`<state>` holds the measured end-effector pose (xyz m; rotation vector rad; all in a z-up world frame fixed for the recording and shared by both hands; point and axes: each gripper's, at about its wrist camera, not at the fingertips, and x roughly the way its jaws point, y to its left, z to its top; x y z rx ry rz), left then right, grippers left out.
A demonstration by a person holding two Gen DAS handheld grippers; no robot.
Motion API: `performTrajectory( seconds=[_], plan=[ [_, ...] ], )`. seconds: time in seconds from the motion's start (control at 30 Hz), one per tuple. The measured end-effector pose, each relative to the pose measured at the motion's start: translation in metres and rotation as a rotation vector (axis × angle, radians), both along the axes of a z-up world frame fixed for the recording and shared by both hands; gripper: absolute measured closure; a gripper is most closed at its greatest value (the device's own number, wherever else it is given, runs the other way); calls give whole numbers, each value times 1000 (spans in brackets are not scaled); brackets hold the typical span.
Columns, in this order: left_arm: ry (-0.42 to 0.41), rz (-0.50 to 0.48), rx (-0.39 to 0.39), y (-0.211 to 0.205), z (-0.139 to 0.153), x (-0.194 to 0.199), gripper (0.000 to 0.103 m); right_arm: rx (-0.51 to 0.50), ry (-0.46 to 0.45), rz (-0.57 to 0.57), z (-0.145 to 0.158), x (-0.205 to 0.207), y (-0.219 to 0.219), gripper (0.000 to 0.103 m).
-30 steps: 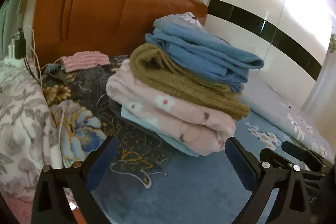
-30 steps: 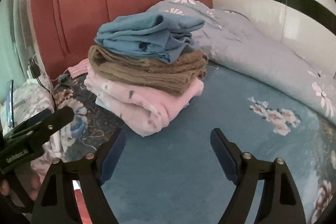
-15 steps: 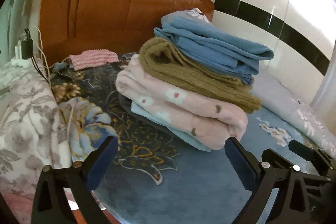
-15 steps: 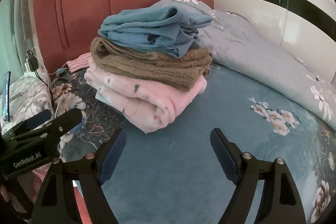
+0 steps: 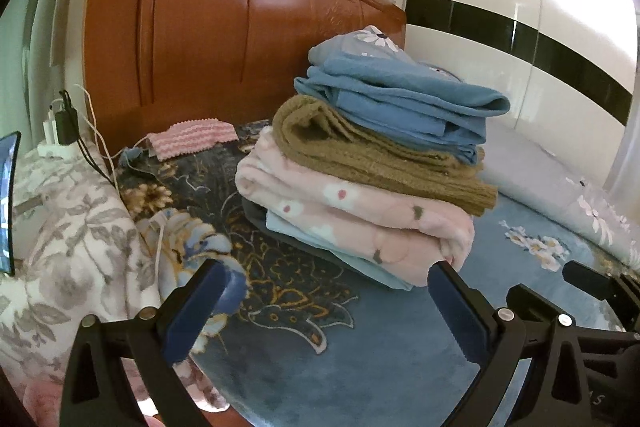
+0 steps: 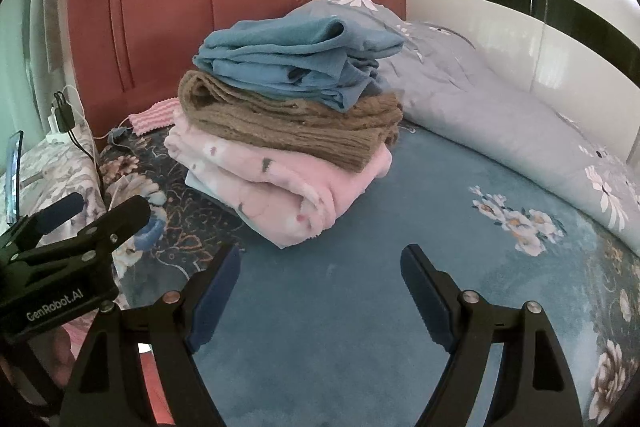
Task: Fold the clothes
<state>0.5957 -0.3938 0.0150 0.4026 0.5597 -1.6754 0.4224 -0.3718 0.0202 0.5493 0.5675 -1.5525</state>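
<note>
On the blue floral bedspread [image 6: 340, 327], toward the head of the bed, stands a stack of folded garments. Top layer: a folded blue cotton garment [image 5: 404, 103], loosely creased. Beneath it: a folded olive-brown knitted sweater [image 5: 360, 151]. Beneath that: a thick pink fleece garment with a flower print [image 5: 360, 219], folded double, its rounded edge facing the cameras. A pale blue folded piece [image 5: 320, 247] shows at the bottom edge, with a dark layer just visible under the stack. The layers rest squarely on one another; the stack stands upright.

The left gripper [image 5: 326, 303] hovers above the bedspread just short of the stack, its jaws spread wide and holding nothing. The right gripper [image 6: 320, 287] is likewise spread wide and empty, a little back from the stack's near corner. Neither touches the clothing.

Behind the stack rises a reddish-brown wooden headboard [image 6: 200, 7]. A grey-lilac quilt with white daisies [image 6: 480, 107] lies bunched to the right, against the stack's far side. A pink-and-white striped knitted cloth [image 5: 192, 139] lies near the headboard, left of the stack. A grey-and-white floral pillow [image 5: 72, 227] sits at far left, with a charger plug and cables [image 5: 64, 123] beyond it.
</note>
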Motion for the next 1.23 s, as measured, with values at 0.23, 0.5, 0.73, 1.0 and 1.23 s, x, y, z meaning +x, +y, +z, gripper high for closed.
performTrajectory(
  seconds=[0.23, 0.5, 0.73, 1.0, 1.23],
  plan=[
    [-13, -5, 0, 3, 5, -5, 0, -2, -9, -10, 4, -4, 5, 20],
    [-36, -10, -9, 6, 14, -9, 0, -8, -16, -29, 8, -6, 10, 20],
    [-67, -10, -29, 14, 22, -12, 0, -15, -29, -37, 13, -8, 17, 20],
    [-80, -5, -45, 20, 28, -14, 0, -17, -41, -37, 16, -9, 22, 20],
    [-86, -8, -65, 25, 31, -16, 0, -20, -50, -41, 17, -11, 26, 20]
  ],
)
